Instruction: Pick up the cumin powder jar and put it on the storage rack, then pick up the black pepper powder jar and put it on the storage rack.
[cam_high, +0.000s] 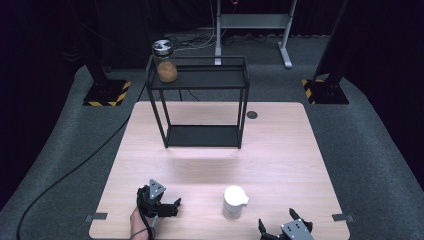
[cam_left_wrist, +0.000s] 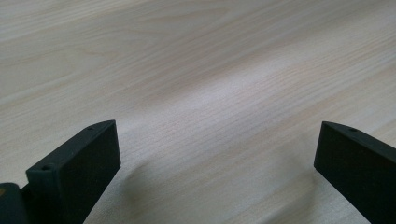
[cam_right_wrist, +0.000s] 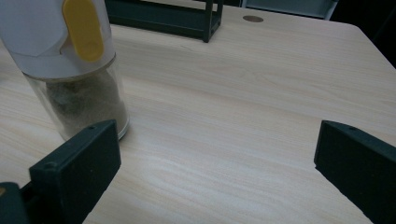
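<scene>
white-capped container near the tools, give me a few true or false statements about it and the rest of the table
1. The white-capped container stands upright on the table. True.
2. The right tool is shut on the container. False: its jaws are wide open with the container beside them, not between them.
3. A jar with brown contents sits on the top shelf of the black rack. True.
4. The left tool holds a spoon. False: its jaws are open over bare table.
5. The container has a yellow tab on its cap. True.
</scene>
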